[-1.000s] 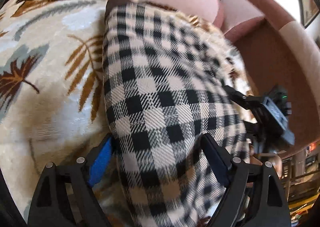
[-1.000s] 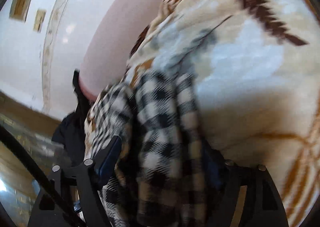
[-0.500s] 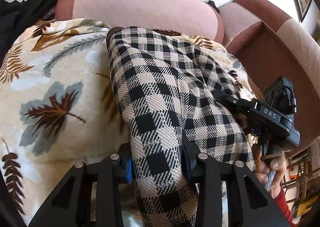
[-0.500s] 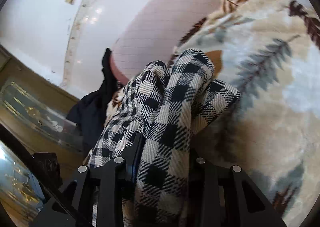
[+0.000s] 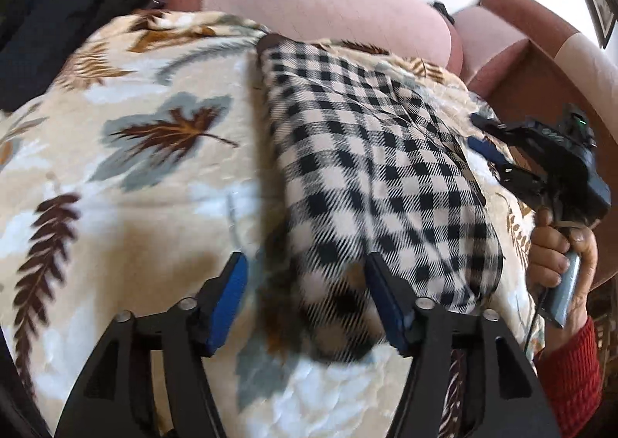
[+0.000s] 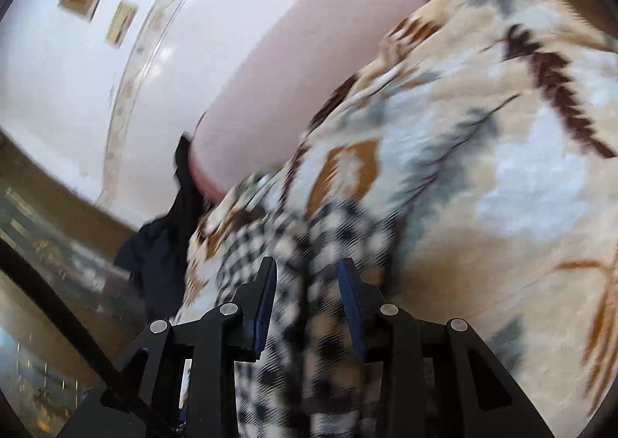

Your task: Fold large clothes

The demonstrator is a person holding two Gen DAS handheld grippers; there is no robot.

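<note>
On the sofa's leaf-print blanket [image 5: 127,175] lies your checked garment [image 5: 370,175], a long folded strip. Left gripper [image 5: 305,295]: jaws opening, near end between them, unpinched. Right gripper [image 6: 307,299]: jaws narrow, clamped on the cloth. Your right hand [image 5: 560,248] shows far right. Release both ends level, then smooth the fold flat.

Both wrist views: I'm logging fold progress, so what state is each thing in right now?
Checked garment: folded into a long strip, lying on the blanket.
Left gripper: jaws opening, garment end between them, pads off the cloth.
Right gripper: closed on the garment's other end.
Leaf blanket: spread over the sofa.
Dark garment: bunched at the sofa's back.
</note>
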